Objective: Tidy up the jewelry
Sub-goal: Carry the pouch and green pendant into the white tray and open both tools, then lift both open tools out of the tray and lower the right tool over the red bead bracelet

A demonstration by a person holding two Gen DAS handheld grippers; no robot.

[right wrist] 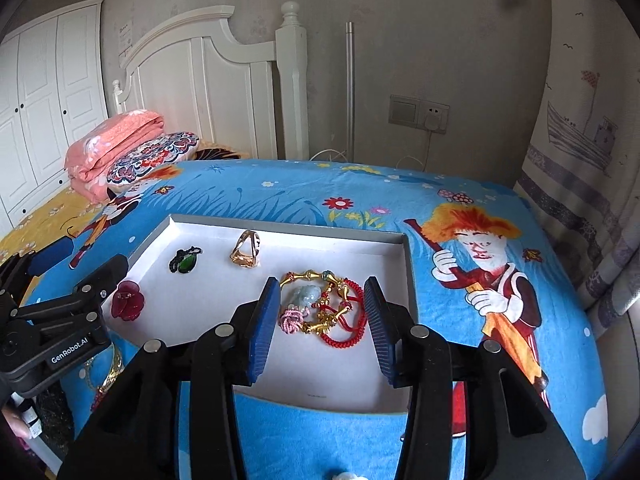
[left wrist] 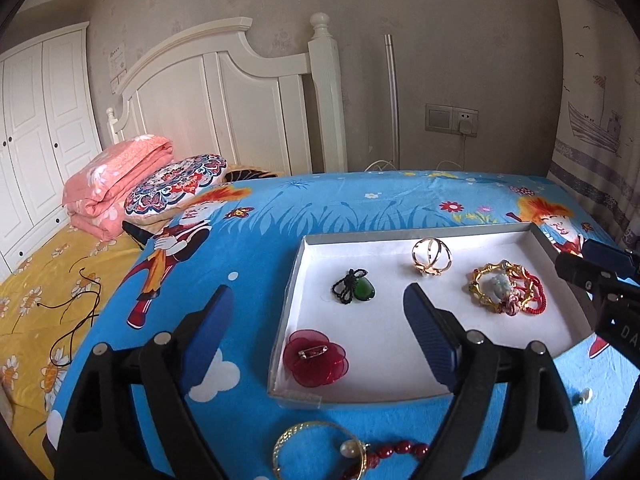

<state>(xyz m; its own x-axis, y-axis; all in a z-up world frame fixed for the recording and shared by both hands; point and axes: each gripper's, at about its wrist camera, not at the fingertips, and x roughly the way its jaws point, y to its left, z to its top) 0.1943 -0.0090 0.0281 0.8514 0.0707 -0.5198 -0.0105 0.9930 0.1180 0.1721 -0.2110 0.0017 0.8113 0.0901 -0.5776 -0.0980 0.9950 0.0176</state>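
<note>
Left wrist view showed your white tray [left wrist: 400, 394] already holding four pieces; a gold bangle [left wrist: 316, 446], red beads [left wrist: 400, 450] and a pearl [left wrist: 585, 395] lay outside, near you. Your left gripper [left wrist: 318, 304] was spread wide, empty. Your right gripper [right wrist: 320, 300] stood part-open around the bracelet tangle [right wrist: 324, 308], not pinching.

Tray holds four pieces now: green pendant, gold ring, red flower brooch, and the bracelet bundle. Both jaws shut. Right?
Not quite: both sets of jaws stand open with nothing gripped, as each wrist view shows. The rest holds: the tray contains the green pendant, gold ring, red flower brooch and bracelet bundle, which lies between the right gripper pads, untouched. The left gripper is open too.
</note>
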